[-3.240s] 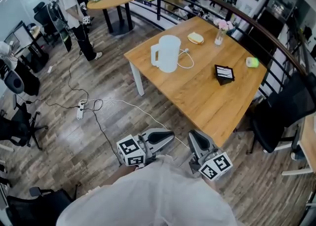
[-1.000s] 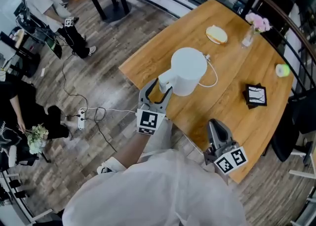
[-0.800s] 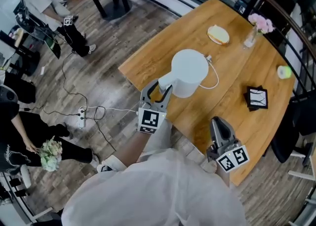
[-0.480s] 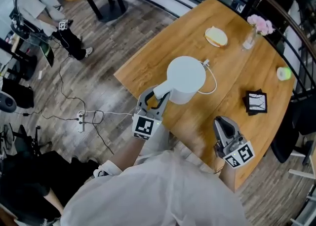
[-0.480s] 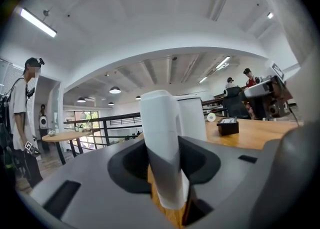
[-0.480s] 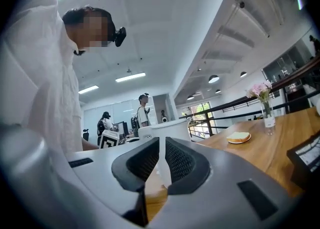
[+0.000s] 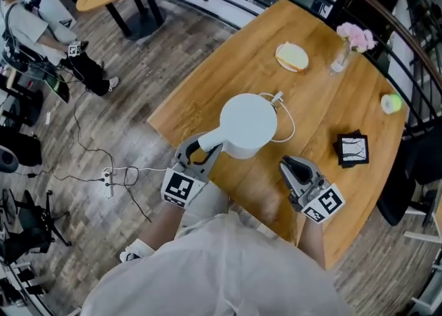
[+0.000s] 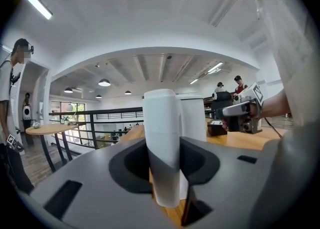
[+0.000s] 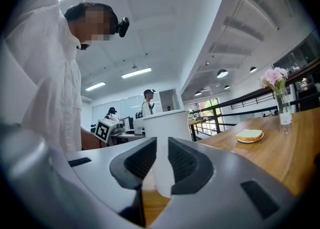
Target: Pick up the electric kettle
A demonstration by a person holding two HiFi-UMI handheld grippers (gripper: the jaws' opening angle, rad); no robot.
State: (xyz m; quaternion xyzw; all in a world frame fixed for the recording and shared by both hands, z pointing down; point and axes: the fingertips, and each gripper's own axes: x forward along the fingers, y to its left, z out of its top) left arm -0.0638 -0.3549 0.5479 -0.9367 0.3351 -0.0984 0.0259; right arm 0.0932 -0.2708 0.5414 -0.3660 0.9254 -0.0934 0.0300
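The white electric kettle (image 7: 247,125) stands near the front-left edge of the wooden table (image 7: 228,66), its handle (image 7: 209,143) pointing toward me. My left gripper (image 7: 200,147) straddles that handle, its jaws closing with both pads against it. In the left gripper view the handle (image 8: 161,143) fills the gap, with the kettle body (image 8: 192,115) behind. My right gripper (image 7: 290,164) hovers over the table just right of the kettle, shut and holding nothing. From the right gripper (image 9: 161,168) view the kettle (image 9: 165,125) sits straight ahead, apart from the jaws.
A white cord (image 7: 286,118) curls from the kettle. Bread on a plate (image 7: 291,56), a vase of pink flowers (image 7: 345,45), a black holder (image 7: 351,149) and a green item (image 7: 391,103) sit farther back. A railing runs behind. Cables and a power strip (image 7: 107,180) lie on the floor.
The left jaws have closed in on the kettle's handle. The right gripper has moved left and forward over the table, nearer the kettle. The kettle has not moved.
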